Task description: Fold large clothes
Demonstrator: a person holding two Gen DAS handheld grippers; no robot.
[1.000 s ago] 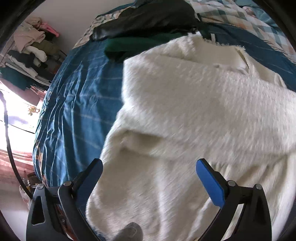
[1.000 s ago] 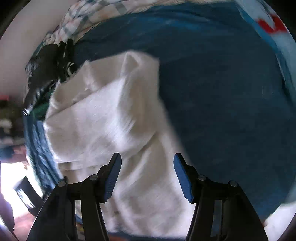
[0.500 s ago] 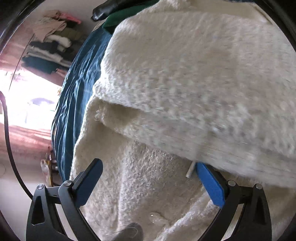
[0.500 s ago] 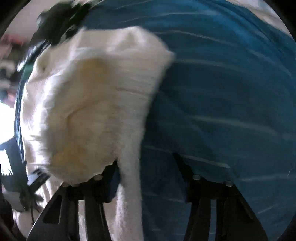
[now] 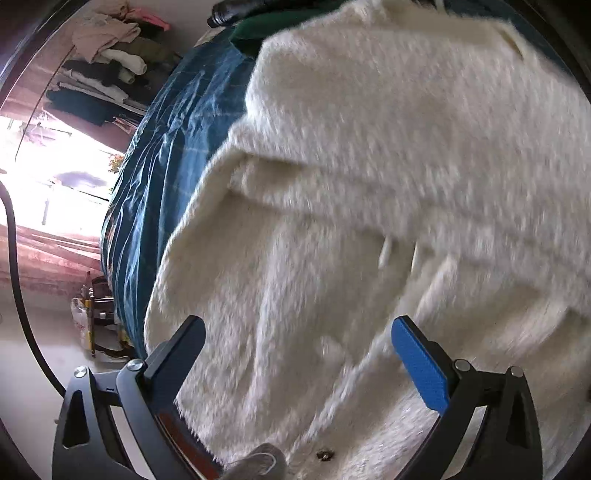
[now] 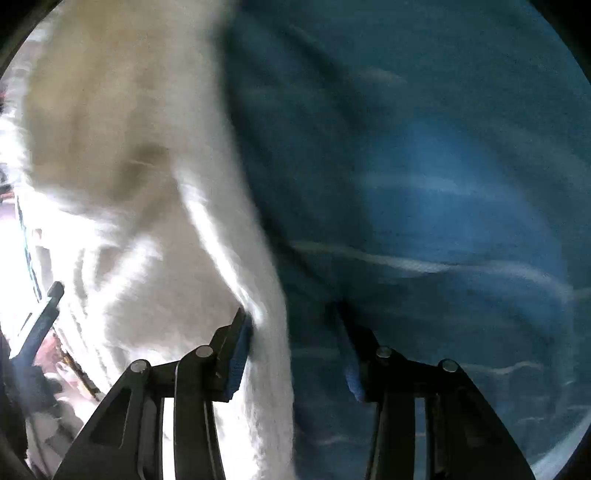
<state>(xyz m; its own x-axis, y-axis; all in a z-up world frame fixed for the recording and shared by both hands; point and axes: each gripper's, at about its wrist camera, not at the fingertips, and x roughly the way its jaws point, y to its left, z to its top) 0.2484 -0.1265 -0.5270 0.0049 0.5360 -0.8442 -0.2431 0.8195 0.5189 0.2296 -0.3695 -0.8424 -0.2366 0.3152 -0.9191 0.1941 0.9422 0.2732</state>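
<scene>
A lived-in bedroom at home. A bed [image 5: 159, 177] spread with a blue striped sheet fills the middle. On it lies a fluffy cream coat [image 5: 369, 184], with dark clothes [image 5: 266, 14] heaped at its far end. Beyond the bed, folded garments [image 5: 107, 51] crowd an open rack against the wall, above a sunlit window [image 5: 44, 177].

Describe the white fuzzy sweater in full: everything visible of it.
The white sweater is cream, shaggy knit, spread on the blue striped bedspread with a flap folded across its body. A small dark button shows near its lower edge. The left gripper hangs open above it. The right gripper, whose jaws have just been closing, straddles its edge, one pad against the fabric.
</scene>
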